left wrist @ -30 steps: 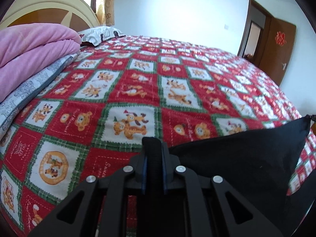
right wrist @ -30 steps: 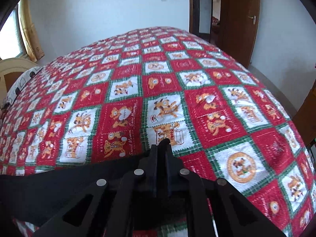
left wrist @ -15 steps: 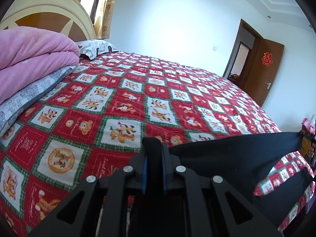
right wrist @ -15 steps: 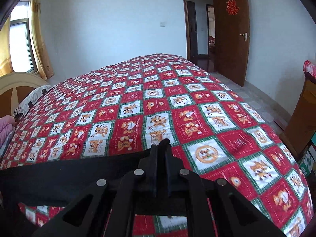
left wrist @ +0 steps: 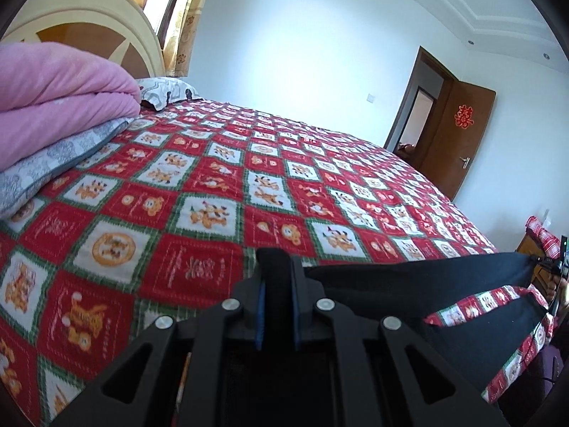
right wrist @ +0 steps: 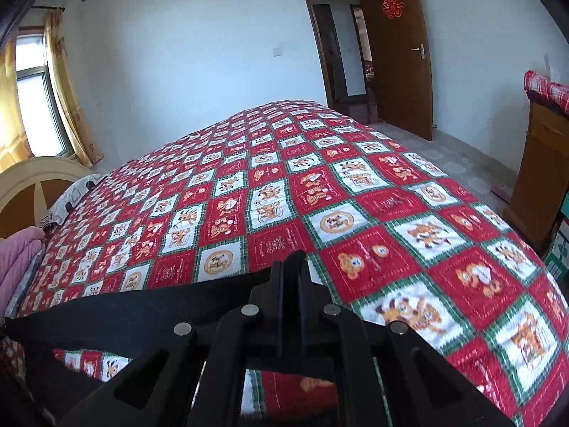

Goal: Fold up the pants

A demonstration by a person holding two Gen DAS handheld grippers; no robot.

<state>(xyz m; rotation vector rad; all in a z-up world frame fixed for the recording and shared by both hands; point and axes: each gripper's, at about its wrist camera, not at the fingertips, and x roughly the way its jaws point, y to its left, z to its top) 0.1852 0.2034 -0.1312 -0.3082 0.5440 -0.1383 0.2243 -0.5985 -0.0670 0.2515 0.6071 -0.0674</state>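
My left gripper (left wrist: 276,267): jaws closed tight on a pinch of the black pants (left wrist: 419,277), low centre of the left wrist view.
My right gripper (right wrist: 291,274): jaws likewise clamped on the same cloth, low centre of the right wrist view.
Pants: plain black fabric pulled into a taut band between my two tools, running to the right edge of the left view and to the left edge of the right view; more of it hangs below the band, lower right in the left view.
Pants' place: held above the near edge of the bed (right wrist: 409,249), along the bottom of both frames.
Open room: the red checked bedspread (left wrist: 220,192) lies flat and bare ahead.
Edges: pink folded blanket (left wrist: 60,96) and grey quilt (left wrist: 53,163) at upper left; pillow (left wrist: 167,90) behind; wooden cabinet (right wrist: 537,163) right of the bed.
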